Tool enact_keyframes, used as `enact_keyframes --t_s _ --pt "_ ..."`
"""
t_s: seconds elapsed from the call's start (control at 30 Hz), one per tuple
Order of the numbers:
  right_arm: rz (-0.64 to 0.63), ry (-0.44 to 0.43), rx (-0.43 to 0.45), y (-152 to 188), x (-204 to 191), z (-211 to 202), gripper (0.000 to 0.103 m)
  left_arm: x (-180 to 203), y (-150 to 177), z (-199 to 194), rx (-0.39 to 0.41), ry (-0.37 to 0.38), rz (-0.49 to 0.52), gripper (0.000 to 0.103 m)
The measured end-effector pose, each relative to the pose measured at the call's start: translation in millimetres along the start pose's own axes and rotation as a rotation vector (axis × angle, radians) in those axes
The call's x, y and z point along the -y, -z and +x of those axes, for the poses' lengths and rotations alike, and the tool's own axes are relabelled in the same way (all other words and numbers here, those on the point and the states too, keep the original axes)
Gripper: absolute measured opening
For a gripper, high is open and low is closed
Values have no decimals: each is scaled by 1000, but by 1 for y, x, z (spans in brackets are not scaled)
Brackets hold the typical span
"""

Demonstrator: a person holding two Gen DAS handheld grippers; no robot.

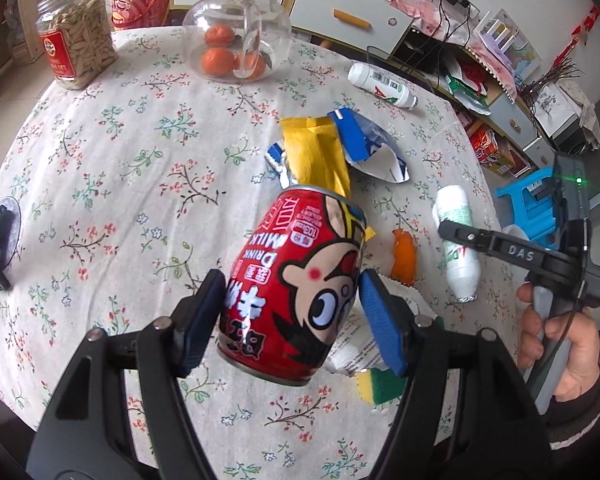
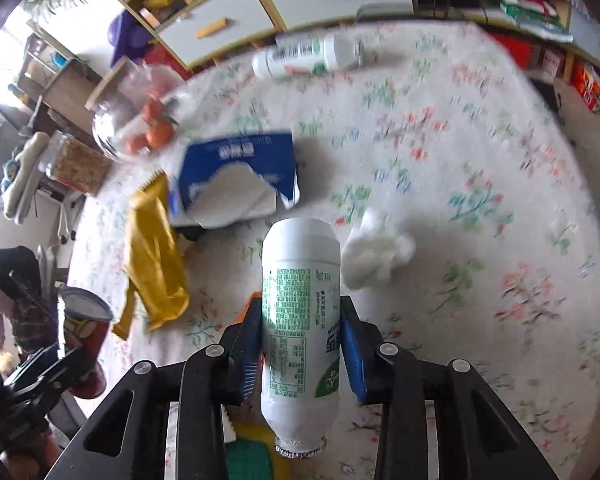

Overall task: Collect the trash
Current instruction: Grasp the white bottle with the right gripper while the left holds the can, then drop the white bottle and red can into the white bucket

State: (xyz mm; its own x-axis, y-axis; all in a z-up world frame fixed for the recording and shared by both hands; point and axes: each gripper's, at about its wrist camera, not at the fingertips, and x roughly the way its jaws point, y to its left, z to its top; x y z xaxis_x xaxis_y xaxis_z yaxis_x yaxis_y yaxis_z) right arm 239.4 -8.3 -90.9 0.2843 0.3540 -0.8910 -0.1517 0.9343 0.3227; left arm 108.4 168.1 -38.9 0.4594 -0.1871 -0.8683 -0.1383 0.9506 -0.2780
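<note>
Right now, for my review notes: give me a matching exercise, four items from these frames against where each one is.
Items:
1. red milk can
2. white bottle with green print
3. oranges
4. yellow wrapper

Places:
A. inside the lidded glass jar
B. gripped by the right gripper
C. lying on the floral tablecloth, partly over a torn blue pack
D. gripped by the left gripper

Pairs: 1-D, 2-B, 3-A, 4-C
</note>
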Motion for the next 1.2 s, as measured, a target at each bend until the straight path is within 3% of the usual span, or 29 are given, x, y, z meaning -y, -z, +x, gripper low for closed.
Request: enact_keyframes --t_s 0.2,0.67,0.97,1.07,1.2 --pt "49 -6 72 -3 32 -43 37 21 -3 -1 20 24 7 70" --pt "346 144 182 13 210 -137 37 125 -17 37 -7 117 123 70" --pt "484 180 221 35 289 -164 38 183 -12 63 -43 163 185 70" --pt "532 175 219 42 309 -169 63 199 -9 69 -51 178 210 70" --pt "583 172 247 55 327 -187 67 218 -2 76 -62 189 239 70"
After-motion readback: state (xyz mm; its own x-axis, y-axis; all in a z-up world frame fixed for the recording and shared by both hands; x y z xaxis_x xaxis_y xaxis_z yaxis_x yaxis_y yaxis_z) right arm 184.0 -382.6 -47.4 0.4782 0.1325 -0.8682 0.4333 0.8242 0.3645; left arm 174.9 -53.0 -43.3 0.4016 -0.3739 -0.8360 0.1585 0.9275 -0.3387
